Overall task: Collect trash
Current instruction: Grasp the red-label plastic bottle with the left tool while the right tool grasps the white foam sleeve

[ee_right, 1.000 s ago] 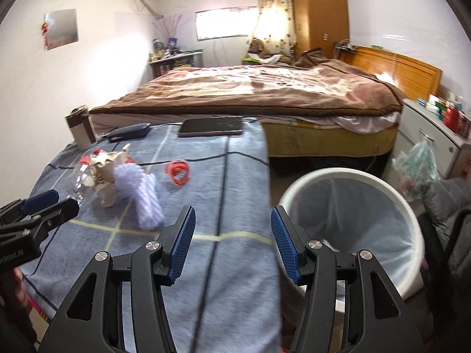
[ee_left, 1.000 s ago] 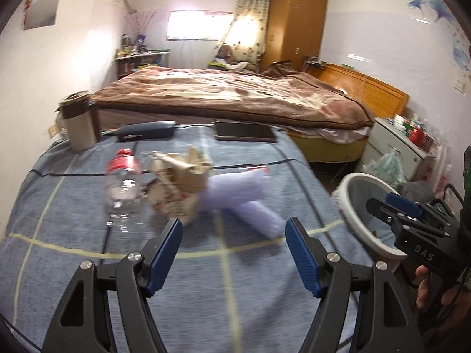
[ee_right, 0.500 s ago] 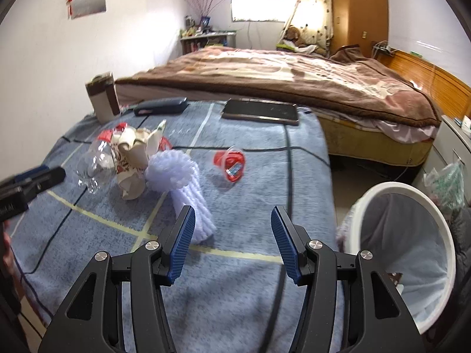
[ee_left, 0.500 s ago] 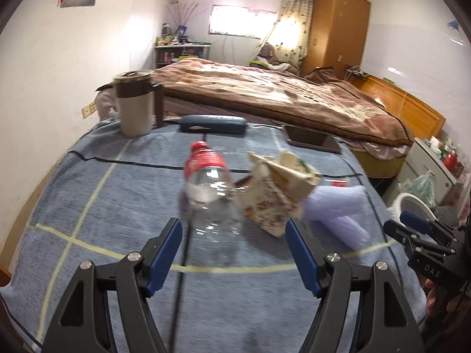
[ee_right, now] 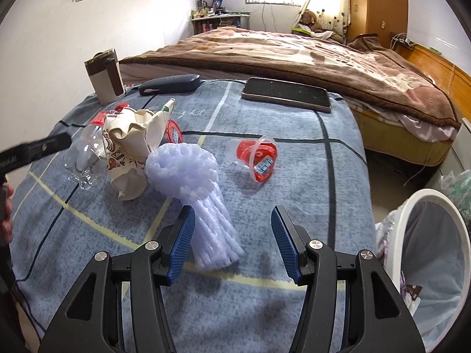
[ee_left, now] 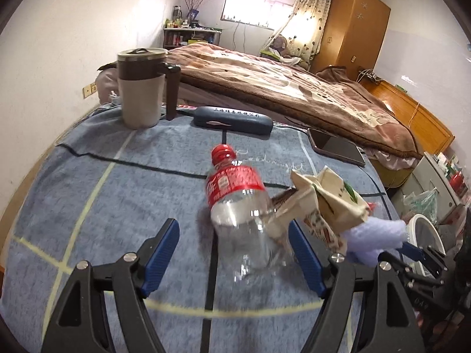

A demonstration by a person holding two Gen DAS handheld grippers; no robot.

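The left tongs [ee_left: 232,253] are being held spread, level, around the plastic bottle [ee_left: 244,206]; the right tongs [ee_right: 232,238] are being held spread right of it, beside the foam netting [ee_right: 191,182].

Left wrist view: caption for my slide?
Open left gripper closing in on a lying plastic bottle beside a crumpled paper bag.

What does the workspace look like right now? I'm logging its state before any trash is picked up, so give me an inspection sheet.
Surface: blue-grey blanket with line pattern.
Job's things: plastic bottle lying down, capped; crumpled paper bag beside it; foam net; two red jelly cups, tipped; lined bin beyond the blanket's right edge.
Clutter: mug, glasses case, tablet.
Grippers: left gripper open, bottle's base between its fingers; right gripper open, foam net's end between its fingers.
Cables: nothing seen on the blanket.
Surroundings: bed, wardrobe.
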